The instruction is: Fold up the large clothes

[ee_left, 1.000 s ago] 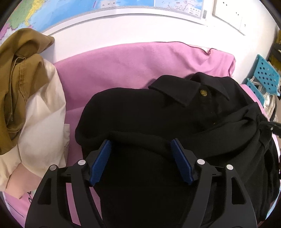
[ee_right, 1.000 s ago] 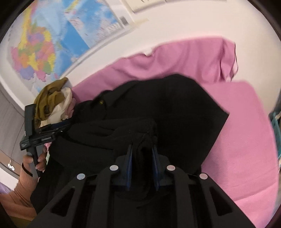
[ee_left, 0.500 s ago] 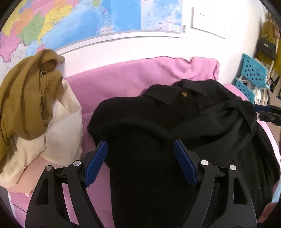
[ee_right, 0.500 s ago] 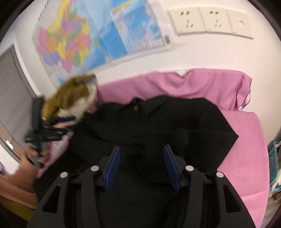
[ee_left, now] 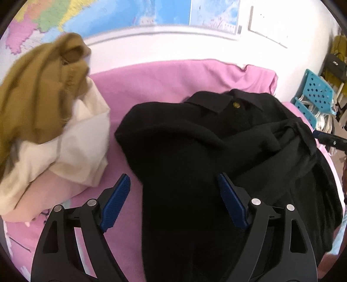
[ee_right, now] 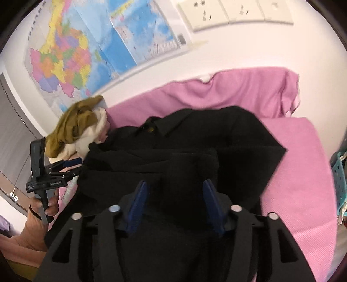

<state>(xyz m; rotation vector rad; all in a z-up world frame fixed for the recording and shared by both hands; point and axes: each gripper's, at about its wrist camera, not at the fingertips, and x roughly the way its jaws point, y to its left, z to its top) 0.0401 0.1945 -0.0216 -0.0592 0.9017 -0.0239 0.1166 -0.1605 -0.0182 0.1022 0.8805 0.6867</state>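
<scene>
Nearest the left wrist camera, the left gripper [ee_left: 173,191] hangs over the near edge of a pink-covered surface [ee_left: 173,80], seemingly a bed, with its jaws wide apart; they have just been opening further, and the black coat [ee_left: 206,151] lies beneath them without either blue pad pressing on it. Over the same coat, the right gripper [ee_right: 175,204] also has its jaws apart, having just opened, and dark cloth lies loose below the gap; motion blur makes it hard to say whether the fabric brushes a pad. That coat is spread across the middle of the surface, sleeves folded in over the body, its collar and a brass button [ee_left: 236,105] turned toward the far edge by the wall. Toward the left edge sits a heap of a mustard-brown garment [ee_left: 36,91] on top of a cream one [ee_left: 80,143], just beside the coat's shoulder. Beyond the right edge stands a turquoise perforated crate [ee_left: 314,93]. Farthest off, a colourful map [ee_right: 86,50] and white wall sockets [ee_right: 234,10] hang on the white wall.
</scene>
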